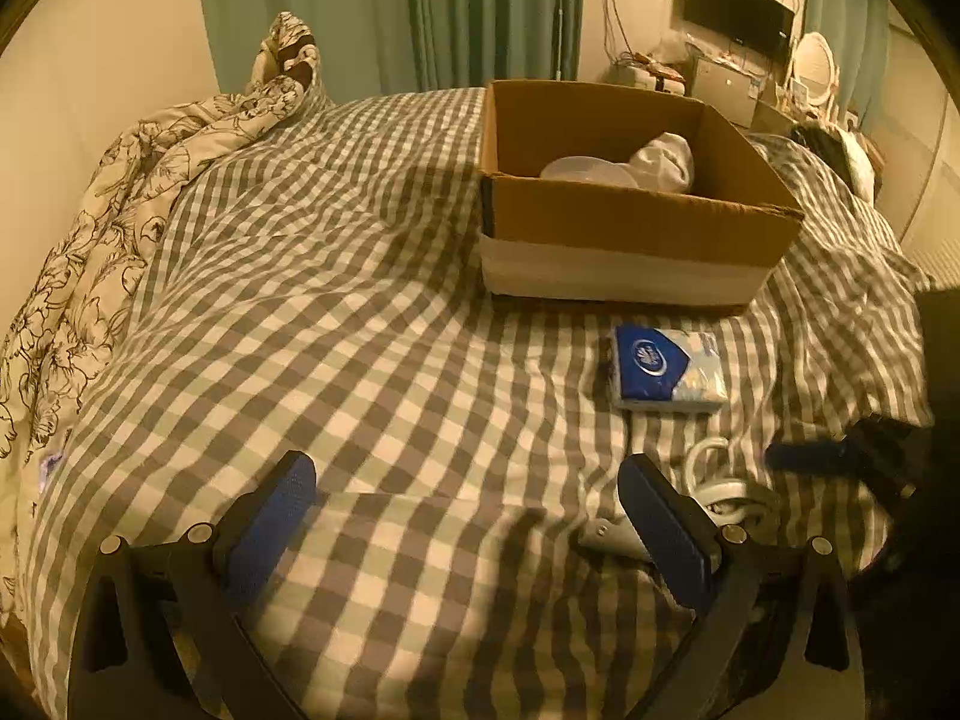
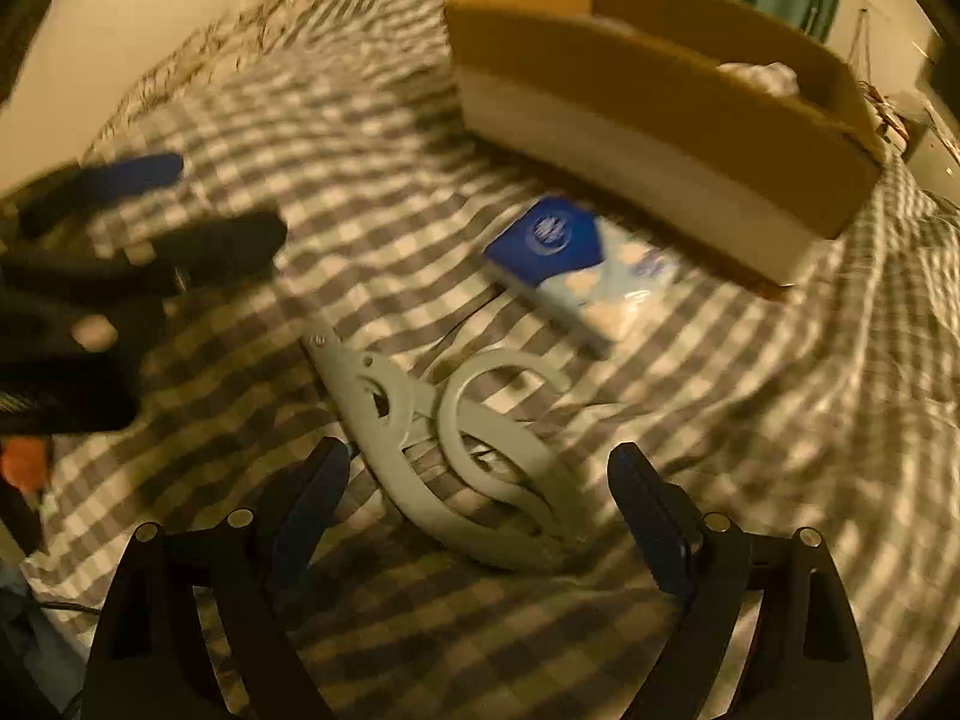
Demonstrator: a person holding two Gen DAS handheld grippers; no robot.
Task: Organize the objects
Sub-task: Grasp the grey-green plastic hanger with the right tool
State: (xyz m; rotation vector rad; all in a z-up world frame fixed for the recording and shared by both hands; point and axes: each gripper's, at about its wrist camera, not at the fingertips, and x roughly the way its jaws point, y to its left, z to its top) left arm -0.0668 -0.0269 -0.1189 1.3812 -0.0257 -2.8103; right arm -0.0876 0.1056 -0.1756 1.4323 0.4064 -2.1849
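A cardboard box (image 1: 636, 222) stands on the checked bed; inside are a clear plastic lid (image 1: 585, 171) and a white cloth (image 1: 663, 159). The box also shows in the right wrist view (image 2: 648, 114). A blue-and-white tissue pack (image 1: 669, 366) (image 2: 579, 264) lies in front of it. A grey folding hanger (image 2: 462, 456) lies nearer, partly seen in the left wrist view (image 1: 714, 492). My left gripper (image 1: 468, 480) is open and empty above bare sheet, left of the hanger. My right gripper (image 2: 480, 468) is open, its fingers on either side of the hanger.
A floral duvet (image 1: 120, 198) is bunched along the bed's left side by the wall. Green curtains (image 1: 456, 12) hang behind. A TV (image 1: 738, 9) and a cluttered desk stand at the far right. The left gripper shows at the left of the right wrist view (image 2: 144, 222).
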